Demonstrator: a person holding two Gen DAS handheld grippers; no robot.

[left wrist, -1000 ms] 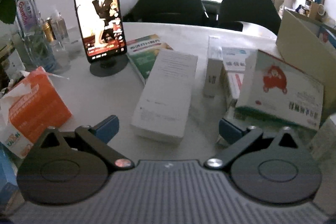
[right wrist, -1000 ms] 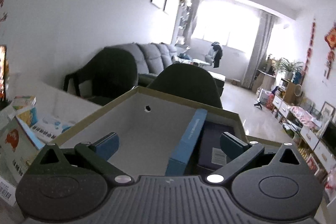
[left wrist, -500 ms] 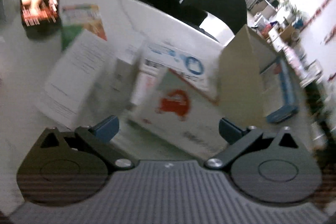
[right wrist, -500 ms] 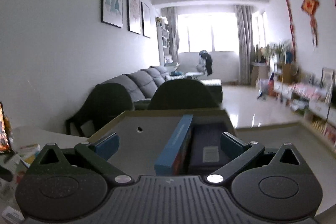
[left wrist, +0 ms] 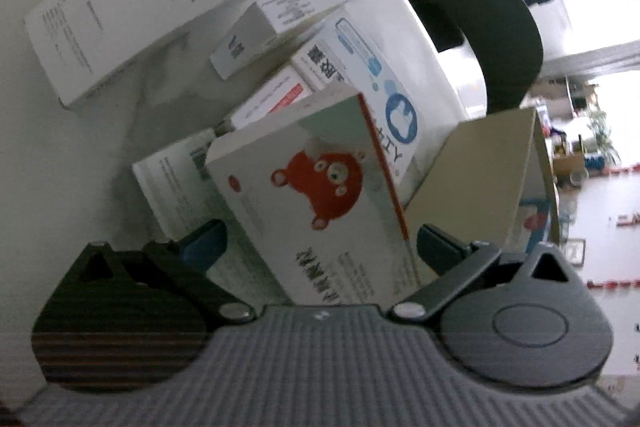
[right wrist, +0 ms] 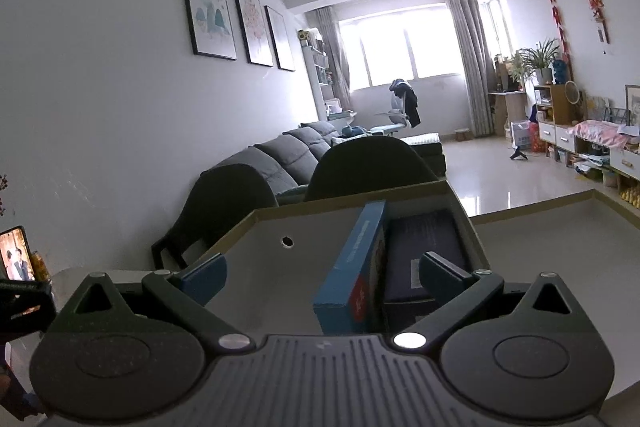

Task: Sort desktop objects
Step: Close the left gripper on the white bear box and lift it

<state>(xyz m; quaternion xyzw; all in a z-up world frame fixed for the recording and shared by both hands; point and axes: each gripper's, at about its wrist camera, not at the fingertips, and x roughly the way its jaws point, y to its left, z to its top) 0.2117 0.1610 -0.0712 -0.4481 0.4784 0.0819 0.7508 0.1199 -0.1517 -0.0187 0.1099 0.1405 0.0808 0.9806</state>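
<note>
We see a white box w/ red bear print (left wrist: 320, 183), orange-red edge, beside a white box w/ blue logo (left wrist: 384, 95). Long white box (left wrist: 140, 11) has small black text. Tan cardboard box (left wrist: 484, 171). Blue box (right wrist: 356, 275) w/ red patch, beside a dark navy box (right wrist: 424, 247).

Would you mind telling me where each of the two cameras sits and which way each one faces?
Left wrist: on the left gripper, rolled sideways, looking down at the bear box between its open fingers; table behind.
Right wrist: on the right gripper, looking level over the cardboard box into the room; fingers open.
Shared: the cardboard box.
</note>
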